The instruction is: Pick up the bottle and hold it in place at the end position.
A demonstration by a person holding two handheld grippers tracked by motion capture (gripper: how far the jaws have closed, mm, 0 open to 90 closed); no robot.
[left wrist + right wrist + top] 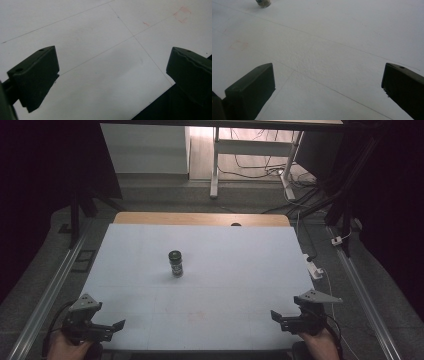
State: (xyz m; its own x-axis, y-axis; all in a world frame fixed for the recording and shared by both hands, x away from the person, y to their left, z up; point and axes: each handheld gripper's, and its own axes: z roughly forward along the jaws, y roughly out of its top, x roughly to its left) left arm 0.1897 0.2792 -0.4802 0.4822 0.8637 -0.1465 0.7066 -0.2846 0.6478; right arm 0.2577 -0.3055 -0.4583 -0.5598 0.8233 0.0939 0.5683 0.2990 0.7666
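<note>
Table with white sheet covering is carrying a small dark cylindrical jar, standing upright near its centre. Left gripper and right gripper are hovering at the near edge, well apart from it, jaws gaping wide, gripping nothing.

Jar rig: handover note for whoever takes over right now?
Left claw: open, empty, at the near left corner of the table.
Right claw: open, empty, at the near right corner.
Jar: dark, upright, alone mid-table, far from both claws, roughly midway between them.
Done: nothing visible; jar untouched.
Left: reach in and grasp the jar; either claw looks about equally placed.
</note>
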